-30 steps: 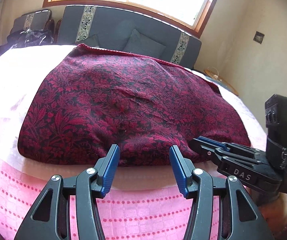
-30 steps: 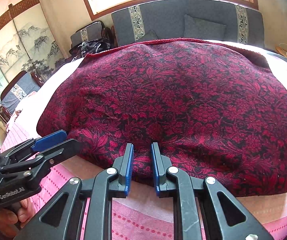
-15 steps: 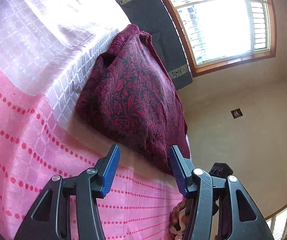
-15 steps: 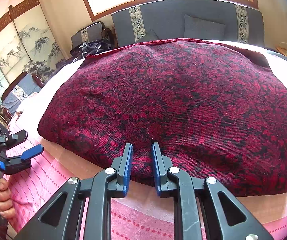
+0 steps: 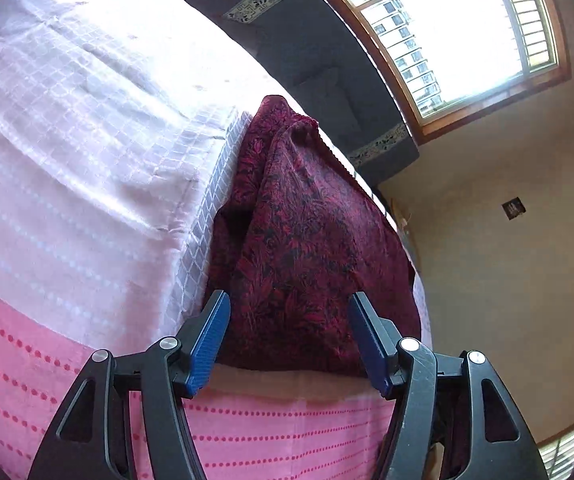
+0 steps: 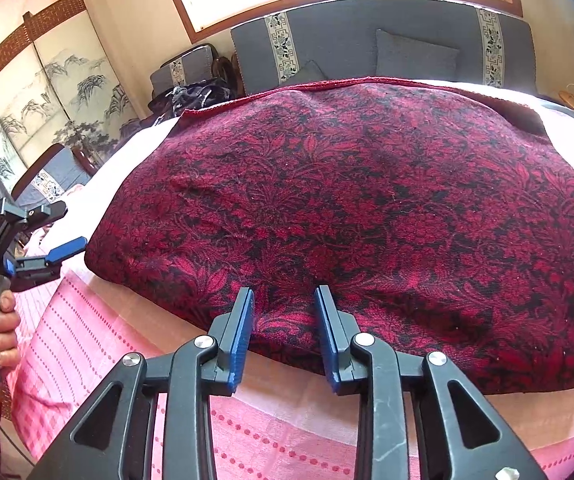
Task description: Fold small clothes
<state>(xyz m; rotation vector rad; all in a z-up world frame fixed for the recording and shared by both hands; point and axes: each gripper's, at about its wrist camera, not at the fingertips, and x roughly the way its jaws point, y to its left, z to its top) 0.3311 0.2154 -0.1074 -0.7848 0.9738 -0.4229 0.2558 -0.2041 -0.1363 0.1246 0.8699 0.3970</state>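
The next good move, it seems, is to grab the near edge of the red and black flowery cloth [image 6: 367, 208] in two spots and lift it over to the far side to fold it in half. To do that well, each tool should slide low along the bed so one finger goes under the edge and one goes over it, then pinch all the layers together, not just the top one. Both tools should lift at the same height so the cloth does not twist. The right gripper [image 6: 285, 332] sits at the near edge of the cloth with its blue fingers a little way apart, and it holds nothing right now. The left gripper [image 5: 289, 340] is tipped on its side at the left end of the cloth, its fingers wide apart, also holding nothing. The cloth lies spread out on the pink and white bedspread [image 6: 99, 340], close to the near side of the bed. It looks already folded at least once, because its left end shows layers with a dark gap between them. It looks soft and floppy, with a thin red trim along the far edge.
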